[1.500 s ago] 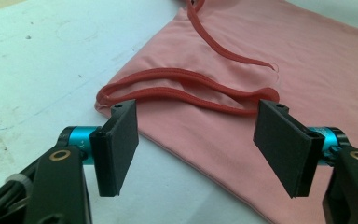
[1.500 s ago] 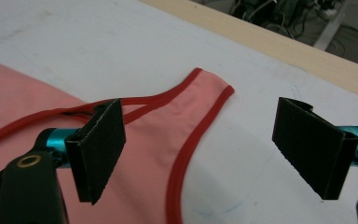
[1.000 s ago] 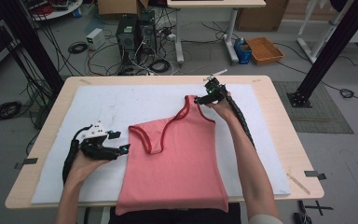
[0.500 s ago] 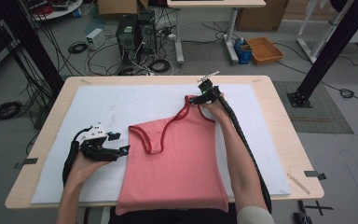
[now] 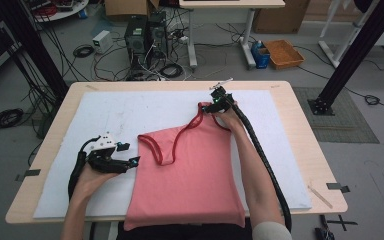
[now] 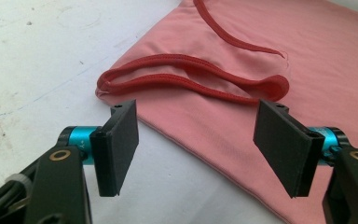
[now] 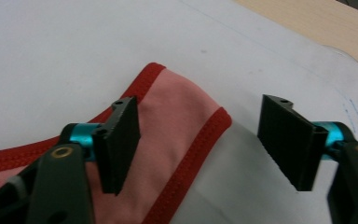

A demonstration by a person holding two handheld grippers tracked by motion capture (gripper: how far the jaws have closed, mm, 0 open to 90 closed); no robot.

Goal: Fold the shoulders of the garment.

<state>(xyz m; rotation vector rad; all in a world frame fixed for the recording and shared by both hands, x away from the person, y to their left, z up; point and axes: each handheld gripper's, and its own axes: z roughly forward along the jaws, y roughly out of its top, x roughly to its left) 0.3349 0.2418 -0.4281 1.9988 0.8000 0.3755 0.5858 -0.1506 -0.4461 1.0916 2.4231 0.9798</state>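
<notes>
A pink tank top point(image 5: 185, 170) with red trim lies flat on the white mat point(image 5: 130, 110), hem toward the person. My left gripper point(image 5: 135, 162) rests on the mat at the top's left edge, open; in the left gripper view point(image 6: 198, 144) the folded left shoulder strap point(image 6: 168, 70) lies just beyond the jaws. My right gripper point(image 5: 203, 107) is at the far end of the right shoulder strap point(image 5: 200, 112). Its jaws have just been closing; in the right gripper view point(image 7: 200, 144) the strap end point(image 7: 177, 116) lies partly between the pads, which stand apart from it.
The mat covers most of the wooden table point(image 5: 300, 130). Beyond the far edge, on the floor, stand computer towers point(image 5: 142, 35), cables and an orange crate point(image 5: 283, 52). A black frame post point(image 5: 350, 55) slants at the right.
The right gripper has come down and slightly left onto the strap end at the mat, its jaws narrowing. The left gripper has not moved.
</notes>
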